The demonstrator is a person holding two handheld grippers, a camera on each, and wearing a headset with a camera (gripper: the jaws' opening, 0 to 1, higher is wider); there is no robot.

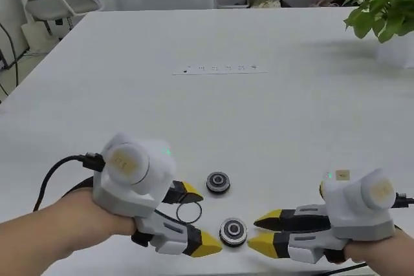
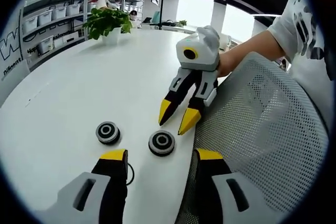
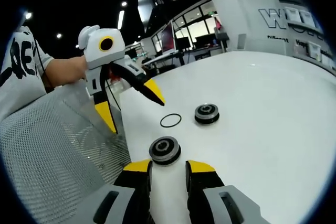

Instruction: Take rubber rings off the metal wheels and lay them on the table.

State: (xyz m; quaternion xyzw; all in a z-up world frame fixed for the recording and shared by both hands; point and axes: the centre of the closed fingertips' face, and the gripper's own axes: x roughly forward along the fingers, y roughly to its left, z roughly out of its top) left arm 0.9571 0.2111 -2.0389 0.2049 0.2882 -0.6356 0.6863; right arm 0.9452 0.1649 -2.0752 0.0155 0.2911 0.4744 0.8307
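Observation:
Two small metal wheels with dark rims lie flat near the table's front edge. The nearer wheel point(image 1: 233, 231) point(image 2: 161, 142) point(image 3: 165, 149) sits between both grippers' tips, touched by neither. The farther wheel point(image 1: 218, 182) point(image 2: 107, 132) point(image 3: 207, 113) lies just beyond it. A thin black rubber ring point(image 1: 189, 212) point(image 3: 170, 120) lies loose on the table between the left gripper's jaws. My left gripper point(image 1: 200, 218) point(image 2: 161, 156) is wide open and holds nothing. My right gripper point(image 1: 255, 234) point(image 3: 169, 167) is open with a narrow gap, its tips just short of the nearer wheel.
The white table point(image 1: 213, 114) stretches far ahead, with a flush socket strip point(image 1: 220, 68) at its middle. A potted plant point(image 1: 381, 1) stands at the back right. A mesh chair back point(image 2: 262, 129) sits close to the table's front edge.

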